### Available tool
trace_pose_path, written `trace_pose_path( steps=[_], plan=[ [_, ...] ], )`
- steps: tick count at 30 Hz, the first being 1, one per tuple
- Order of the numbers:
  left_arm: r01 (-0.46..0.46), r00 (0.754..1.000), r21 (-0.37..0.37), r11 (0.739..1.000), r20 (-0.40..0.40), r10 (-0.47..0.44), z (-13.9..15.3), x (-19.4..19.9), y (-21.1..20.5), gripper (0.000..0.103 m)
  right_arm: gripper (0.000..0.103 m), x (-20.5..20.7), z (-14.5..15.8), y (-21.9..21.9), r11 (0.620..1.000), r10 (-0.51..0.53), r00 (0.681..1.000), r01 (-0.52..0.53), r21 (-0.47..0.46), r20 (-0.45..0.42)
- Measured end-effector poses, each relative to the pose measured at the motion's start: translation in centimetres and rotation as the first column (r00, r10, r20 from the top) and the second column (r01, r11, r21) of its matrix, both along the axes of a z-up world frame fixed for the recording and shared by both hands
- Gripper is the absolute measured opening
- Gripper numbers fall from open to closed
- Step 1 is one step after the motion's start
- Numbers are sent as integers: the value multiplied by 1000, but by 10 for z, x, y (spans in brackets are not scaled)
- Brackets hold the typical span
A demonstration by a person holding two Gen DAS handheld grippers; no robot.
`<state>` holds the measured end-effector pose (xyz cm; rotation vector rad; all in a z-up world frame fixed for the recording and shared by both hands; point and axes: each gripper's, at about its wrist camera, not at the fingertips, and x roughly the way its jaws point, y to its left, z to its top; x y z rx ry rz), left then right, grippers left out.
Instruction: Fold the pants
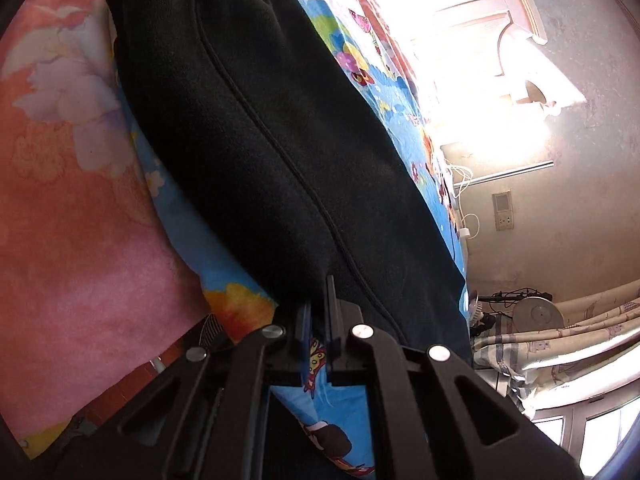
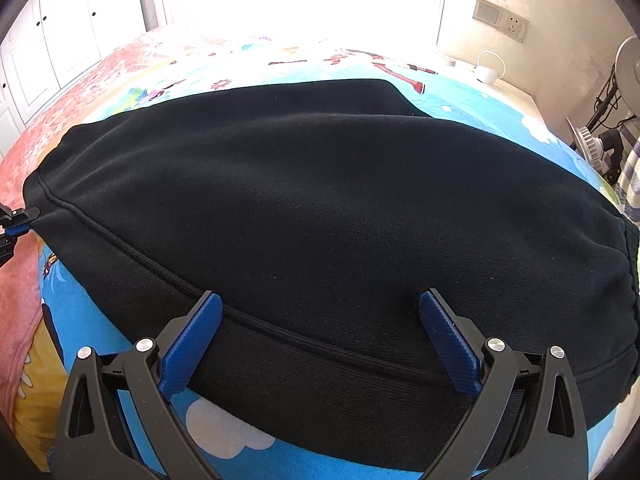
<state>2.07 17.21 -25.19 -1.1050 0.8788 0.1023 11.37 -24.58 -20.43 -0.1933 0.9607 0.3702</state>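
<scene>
A bright cartoon bedsheet (image 2: 100,332) covers the bed. Folded black pants (image 2: 304,216) lie across it. The left gripper (image 1: 318,300) pinches their far-left edge; the right gripper (image 2: 320,308) rests wide open on the near edge.

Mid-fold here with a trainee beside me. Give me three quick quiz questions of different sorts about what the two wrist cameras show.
1. True or false: the right claw is clamped shut on the black pants.
2. Multiple choice: the left claw has its tip at A) the pants' edge, B) the white charger, C) the pink blanket.
3. Fill in: the pants lie on a blue ____-print bedsheet.

Key
1. False: its blue pads stand wide apart over the fabric.
2. A: jaws nearly together at the pants' edge.
3. Cartoon.
</scene>
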Motion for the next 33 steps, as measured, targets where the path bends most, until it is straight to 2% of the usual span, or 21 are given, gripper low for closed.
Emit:
trace_pose_path(
  steps=[1, 3, 4, 6, 8, 11, 14, 16, 17, 18, 19, 22, 24, 26, 27, 28, 29, 30, 31, 32, 33],
  plan=[
    [16, 1000, 8, 1000, -13, -16, -4, 4, 0, 6, 96, 0, 0, 0, 1000, -1, 1000, 1, 1, 0],
    [-6, 1000, -51, 999, -21, 5, -15, 2, 3, 12, 96, -2, 6, -2, 999, 13, 1000, -13, -30, 11],
    [-7, 1000, -48, 999, -24, 6, -11, -1, 3, 21, 95, -3, 13, -8, 999, 3, 999, 0, -51, 53],
    [-26, 999, 150, 988, -34, 31, 17, -9, -1, 40, 95, 6, 29, -30, 996, -50, 990, 59, -63, 131],
    [-30, 1000, 352, 936, 17, 25, 49, -9, -9, 40, 95, 32, 42, -63, 989, -132, 978, 141, -46, 165],
    [57, 984, 492, 869, 117, -131, 85, 22, -49, 43, 95, 75, 47, -114, 954, -256, 947, 279, -107, 194],
    [213, 902, 673, 708, 143, -407, 107, 73, -138, 56, 95, 99, 27, -169, 876, -393, 910, 413, -247, 129],
    [324, 822, 707, 628, 118, -557, 107, 113, -198, 55, 95, 92, 15, -203, 854, -453, 887, 461, -239, 91],
    [375, 783, 704, 604, 108, -613, 105, 133, -224, 53, 95, 86, 10, -218, 853, -469, 880, 474, -220, 79],
    [425, 738, 695, 580, 105, -667, 102, 151, -253, 34, 95, 78, 7, -229, 863, -469, 880, 474, -177, 71],
    [470, 694, 698, 540, 85, -715, 96, 171, -281, 21, 95, 71, 3, -238, 870, -469, 881, 474, -137, 65],
    [550, 575, 755, 358, -31, -817, 71, 229, -359, 1, 95, 62, -2, -251, 875, -479, 876, 482, -57, 49],
    [598, 529, 758, 260, -130, -838, 44, 269, -390, 1, 97, 60, -4, -252, 870, -490, 870, 491, -30, 49],
    [607, 526, 775, 177, -225, -820, 19, 303, -407, 1, 97, 56, -5, -255, 870, -493, 869, 493, 3, 47],
    [607, 523, 776, 170, -228, -821, 15, 312, -405, 2, 97, 55, -6, -256, 872, -489, 871, 489, 12, 49],
    [586, 538, 791, 176, -217, -815, 19, 315, -402, 1, 97, 55, -6, -257, 873, -487, 872, 487, 19, 48],
    [548, 581, 817, 177, -220, -784, 26, 316, -401, 1, 98, 56, -6, -259, 874, -486, 873, 486, 25, 45],
    [526, 587, 827, 201, -182, -789, 36, 313, -401, 1, 98, 55, -5, -258, 873, -487, 872, 487, 28, 45],
    [529, 563, 817, 228, -137, -815, 49, 307, -405, 1, 98, 55, -5, -258, 873, -488, 872, 487, 29, 45],
    [546, 526, 805, 232, -114, -843, 53, 300, -413, 1, 98, 55, -5, -258, 872, -489, 871, 488, 30, 45],
    [585, 460, 786, 200, -119, -880, 52, 294, -428, 4, 98, 55, -5, -258, 872, -489, 871, 488, 30, 45]
  ],
)
